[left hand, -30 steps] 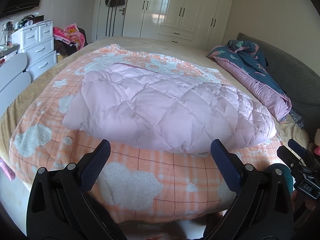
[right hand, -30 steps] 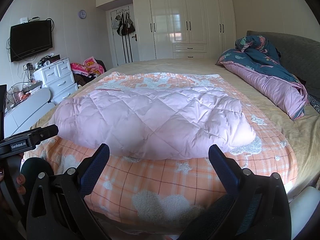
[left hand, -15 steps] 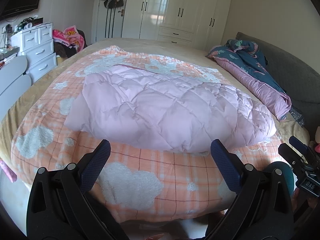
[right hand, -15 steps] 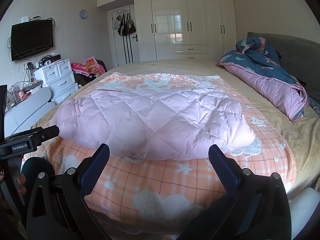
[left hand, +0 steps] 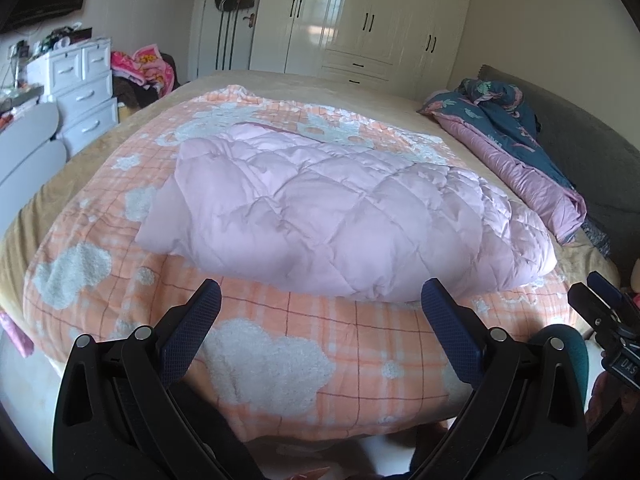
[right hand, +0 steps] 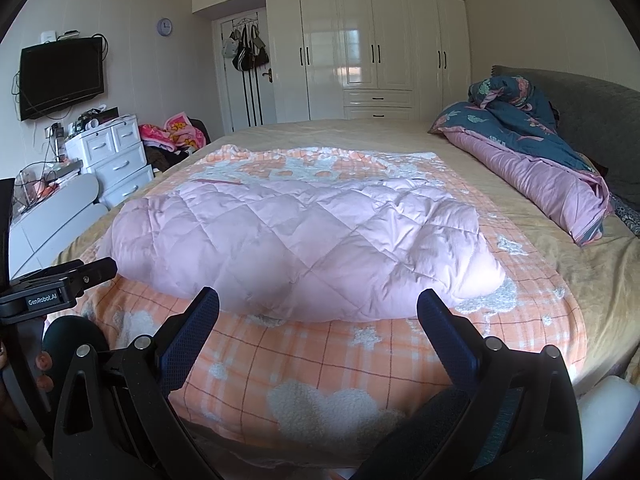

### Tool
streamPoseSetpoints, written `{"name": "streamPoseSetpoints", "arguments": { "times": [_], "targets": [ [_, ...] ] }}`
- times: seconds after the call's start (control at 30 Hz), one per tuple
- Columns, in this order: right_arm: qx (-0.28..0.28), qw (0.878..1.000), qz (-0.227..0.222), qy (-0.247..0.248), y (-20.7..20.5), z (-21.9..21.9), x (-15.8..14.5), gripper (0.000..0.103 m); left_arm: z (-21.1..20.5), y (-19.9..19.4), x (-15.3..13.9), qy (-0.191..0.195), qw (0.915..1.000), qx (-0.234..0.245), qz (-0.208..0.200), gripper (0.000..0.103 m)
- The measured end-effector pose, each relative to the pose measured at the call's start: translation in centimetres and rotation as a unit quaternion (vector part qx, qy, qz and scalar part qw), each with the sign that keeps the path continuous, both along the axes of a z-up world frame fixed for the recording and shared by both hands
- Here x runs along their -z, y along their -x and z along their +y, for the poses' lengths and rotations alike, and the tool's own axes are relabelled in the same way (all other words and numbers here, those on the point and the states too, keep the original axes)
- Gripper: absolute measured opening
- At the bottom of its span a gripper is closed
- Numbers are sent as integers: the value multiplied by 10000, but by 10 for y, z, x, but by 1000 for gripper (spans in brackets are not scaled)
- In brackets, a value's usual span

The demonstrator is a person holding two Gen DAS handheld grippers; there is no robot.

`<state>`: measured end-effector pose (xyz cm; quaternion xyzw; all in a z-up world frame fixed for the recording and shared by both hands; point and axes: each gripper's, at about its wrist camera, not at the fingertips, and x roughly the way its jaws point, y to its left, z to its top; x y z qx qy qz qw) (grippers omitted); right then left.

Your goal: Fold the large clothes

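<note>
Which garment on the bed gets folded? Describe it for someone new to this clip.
On the big bed, an orange checked blanket with white clouds is spread. The pink quilted jacket lies on it, plain and puffy, unlike the floral blue duvet by the headboard.

Glossy white wardrobes (right hand: 376, 52) line the far wall, a television (right hand: 62, 76) (wall-mounted) above white drawers (right hand: 116, 156).

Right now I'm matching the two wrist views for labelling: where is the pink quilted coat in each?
Left wrist: pink coat fills the middle, beyond the open left gripper.
Right wrist: coat centre, beyond the open right gripper.
Shared landmark: white wardrobe behind the bed.
</note>
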<state>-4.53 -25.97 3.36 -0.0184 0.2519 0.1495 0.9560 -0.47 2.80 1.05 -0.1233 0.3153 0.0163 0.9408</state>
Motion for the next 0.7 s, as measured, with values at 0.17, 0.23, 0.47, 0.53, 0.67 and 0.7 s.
{"name": "streamPoseSetpoints", "arguments": {
  "times": [0.17,0.23,0.47,0.53,0.67,0.7],
  "targets": [
    [107,9999,-53,41,3,-2,-3,99,8,0,2,-2,9999,-136,106,94],
    [227,9997,-69,40,5,-8,-4,99,13,2,3,-18,9997,-211,123,94],
    [1341,9909,-123,-49,7,-86,-2,99,66,-4,10,103,9968,-761,206,94],
    [2077,9782,2,-38,0,-136,10,99,105,-13,11,153,9926,-1174,273,94],
    [4194,9049,714,-153,-5,-288,61,99,200,-29,12,-1,9739,-2250,300,94],
    [4540,8863,895,-182,-3,-318,73,99,231,-35,14,-105,9663,-2557,259,94]
  ]
}}
